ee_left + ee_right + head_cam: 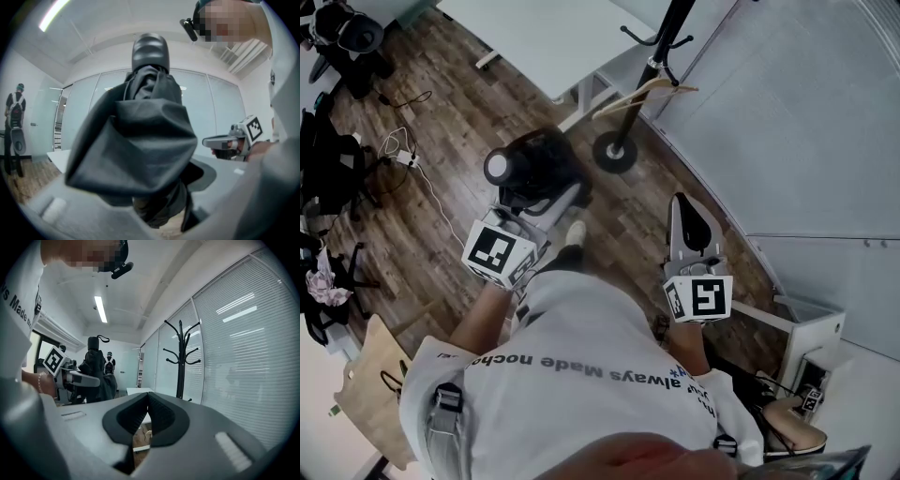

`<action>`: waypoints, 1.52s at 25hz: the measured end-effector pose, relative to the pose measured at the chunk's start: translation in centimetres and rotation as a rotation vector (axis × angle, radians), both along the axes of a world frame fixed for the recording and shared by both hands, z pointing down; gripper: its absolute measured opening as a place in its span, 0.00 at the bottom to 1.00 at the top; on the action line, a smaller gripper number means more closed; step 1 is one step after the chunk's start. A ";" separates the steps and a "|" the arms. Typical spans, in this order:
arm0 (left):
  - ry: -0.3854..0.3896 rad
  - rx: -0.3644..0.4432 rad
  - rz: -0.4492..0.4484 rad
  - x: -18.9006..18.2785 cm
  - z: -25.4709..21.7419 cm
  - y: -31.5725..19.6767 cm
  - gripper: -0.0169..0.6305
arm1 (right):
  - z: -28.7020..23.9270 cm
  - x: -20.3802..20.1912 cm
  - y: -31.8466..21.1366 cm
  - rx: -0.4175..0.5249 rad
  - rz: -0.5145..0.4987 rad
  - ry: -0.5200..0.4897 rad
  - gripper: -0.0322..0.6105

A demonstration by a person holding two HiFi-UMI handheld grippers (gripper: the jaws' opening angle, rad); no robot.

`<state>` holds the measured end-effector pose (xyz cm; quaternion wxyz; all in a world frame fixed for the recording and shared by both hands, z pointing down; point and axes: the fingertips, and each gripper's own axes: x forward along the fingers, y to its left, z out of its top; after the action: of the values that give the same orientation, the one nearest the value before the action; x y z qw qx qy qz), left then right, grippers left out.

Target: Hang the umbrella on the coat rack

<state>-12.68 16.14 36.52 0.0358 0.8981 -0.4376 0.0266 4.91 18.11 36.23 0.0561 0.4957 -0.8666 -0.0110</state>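
Observation:
A folded black umbrella (532,169) stands upright in my left gripper (548,202), which is shut on its bunched fabric. In the left gripper view the umbrella (140,140) fills the middle, its ribbed handle end (150,49) pointing up. My right gripper (684,208) is level to the right of it, shut with nothing between its pads (159,413). The black coat rack (649,75) stands ahead by the glass wall, with a wooden hanger (642,94) on it. In the right gripper view the coat rack (180,357) shows upright with curved hooks, some way off.
A white table (534,37) stands left of the rack's round base (614,150). Cables and a power strip (403,157) lie on the wood floor at left. A paper bag (370,384) sits bottom left, a white cabinet (811,328) at right. Another person (16,112) stands far off.

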 end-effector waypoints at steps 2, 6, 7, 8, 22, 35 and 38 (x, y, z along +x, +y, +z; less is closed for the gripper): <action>0.001 -0.002 0.009 -1.1 -0.2 -2.3 0.47 | -0.4 -1.2 -2.3 0.005 0.005 0.004 0.05; -0.004 0.002 0.029 -2.9 -0.5 -6.4 0.47 | -0.8 -3.2 -6.5 0.009 0.015 0.010 0.05; -0.002 0.003 0.031 -3.4 -0.7 -7.4 0.47 | -0.9 -3.7 -7.4 0.009 0.018 0.011 0.05; 0.001 0.004 0.033 -3.8 -0.8 -8.3 0.47 | -1.0 -4.1 -8.4 0.010 0.020 0.013 0.05; 0.009 -0.013 0.117 -4.2 -0.7 -16.7 0.47 | 0.3 -4.8 -15.2 -0.026 0.099 0.004 0.05; -0.009 -0.005 0.148 -0.6 -0.7 -22.8 0.47 | 0.3 -1.8 -21.4 -0.008 0.102 -0.011 0.05; -0.013 -0.003 0.148 1.0 -0.9 -24.7 0.47 | 0.2 -0.2 -23.3 -0.005 0.102 -0.016 0.05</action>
<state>-11.69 -8.55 35.64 0.0321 0.9277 -0.3702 0.0357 4.75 -5.15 36.46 0.0510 0.5391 -0.8407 -0.0021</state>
